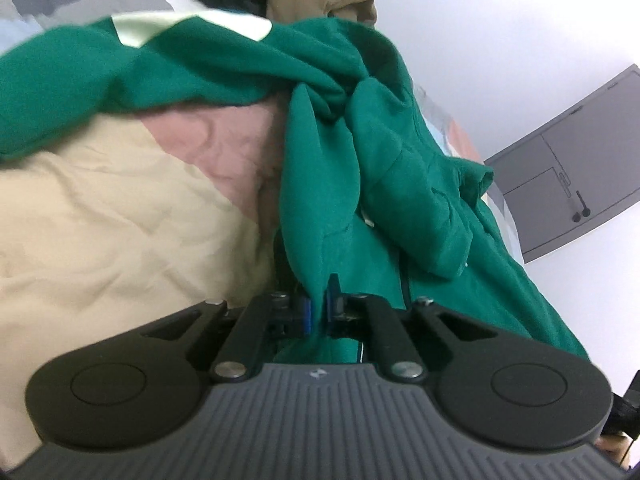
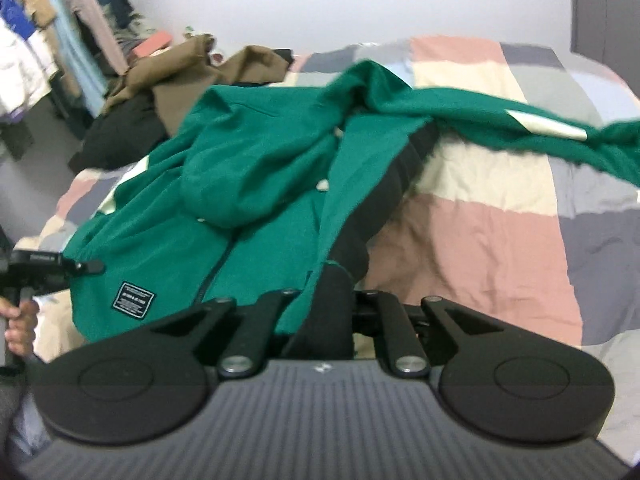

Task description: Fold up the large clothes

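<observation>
A large green hooded jacket hangs bunched and lifted over the bed in the left wrist view. My left gripper is shut on a fold of its green cloth between the blue pads. In the right wrist view the jacket lies front up with its hood on top, its zip and a dark label showing. One sleeve with a pale patch stretches out to the right. My right gripper is shut on the jacket's edge, where green cloth and black lining bunch up and hide the fingertips.
A patchwork bed cover of pink, cream and grey lies under the jacket. A brown garment and a black one are heaped at the far left of the bed. Hanging clothes stand beyond. A hand shows at the left edge.
</observation>
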Demonstrator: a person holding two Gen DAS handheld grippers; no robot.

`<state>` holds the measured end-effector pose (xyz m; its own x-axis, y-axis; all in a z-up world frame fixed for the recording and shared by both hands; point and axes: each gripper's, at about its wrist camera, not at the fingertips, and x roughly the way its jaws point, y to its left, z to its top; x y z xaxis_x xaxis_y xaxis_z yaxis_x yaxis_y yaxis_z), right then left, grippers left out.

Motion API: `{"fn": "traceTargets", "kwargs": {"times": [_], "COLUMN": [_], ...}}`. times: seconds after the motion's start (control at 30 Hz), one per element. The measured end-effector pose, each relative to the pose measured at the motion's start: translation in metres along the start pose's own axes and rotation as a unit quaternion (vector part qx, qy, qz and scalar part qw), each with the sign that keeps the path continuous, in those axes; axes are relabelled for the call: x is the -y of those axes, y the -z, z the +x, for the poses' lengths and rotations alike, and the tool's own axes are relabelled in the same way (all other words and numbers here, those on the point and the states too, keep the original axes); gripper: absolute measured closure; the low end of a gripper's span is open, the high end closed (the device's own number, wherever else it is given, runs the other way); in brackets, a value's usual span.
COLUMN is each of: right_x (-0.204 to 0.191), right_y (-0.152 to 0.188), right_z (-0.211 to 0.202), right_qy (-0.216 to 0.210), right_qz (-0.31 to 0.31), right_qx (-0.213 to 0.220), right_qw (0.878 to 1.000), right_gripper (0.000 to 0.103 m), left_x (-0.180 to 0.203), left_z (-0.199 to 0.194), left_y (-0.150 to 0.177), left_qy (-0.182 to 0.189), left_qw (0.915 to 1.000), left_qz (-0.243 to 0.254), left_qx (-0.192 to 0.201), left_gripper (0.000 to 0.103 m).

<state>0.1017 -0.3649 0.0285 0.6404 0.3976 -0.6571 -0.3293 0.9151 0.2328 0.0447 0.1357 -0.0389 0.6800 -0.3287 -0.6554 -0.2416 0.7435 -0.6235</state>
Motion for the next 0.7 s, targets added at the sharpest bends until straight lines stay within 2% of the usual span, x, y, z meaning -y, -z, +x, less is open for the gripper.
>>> {"fn": "traceTargets", "kwargs": {"times": [0.17, 0.33, 0.53, 0.63, 0.67, 0.7], "right_x": [-0.020, -0.023, -0.017, -0.018, -0.017, -0.015], "right_y": [0.003, 0.008, 0.021, 0.026, 0.026, 0.027], "right_z": [-0.036, -0.061, -0.039, -0.028, -0.026, -0.024], "right_qy": [-0.002, 0.003, 0.020, 0.023, 0.021, 0.021], "right_qz": [-0.034, -0.054, -0.036, -0.025, -0.014, -0.003], "right_qx": [-0.003, -0.044, -0.109, -0.114, -0.116, -0.120], "right_qw": [0.999, 0.998, 0.993, 0.993, 0.993, 0.993], "right_gripper": [0.093, 0.092, 0.090, 0.087, 0.082, 0.076], "left_x": [0.010, 0.023, 0.034, 0.035, 0.037, 0.038], "left_z": [-0.027, -0.033, -0.022, -0.016, -0.015, -0.016], "left_y": [-0.004, 0.003, 0.011, 0.011, 0.011, 0.010], "left_qy": [-0.019, -0.059, -0.092, -0.103, -0.108, -0.113], "left_qw": [0.9997, 0.9968, 0.9939, 0.9926, 0.9917, 0.9907], "left_qz": [0.009, 0.036, 0.037, 0.038, 0.047, 0.050], "left_qx": [-0.011, -0.040, -0.047, -0.050, -0.053, -0.057], "left_gripper": [0.096, 0.096, 0.095, 0.094, 0.081, 0.056]}}
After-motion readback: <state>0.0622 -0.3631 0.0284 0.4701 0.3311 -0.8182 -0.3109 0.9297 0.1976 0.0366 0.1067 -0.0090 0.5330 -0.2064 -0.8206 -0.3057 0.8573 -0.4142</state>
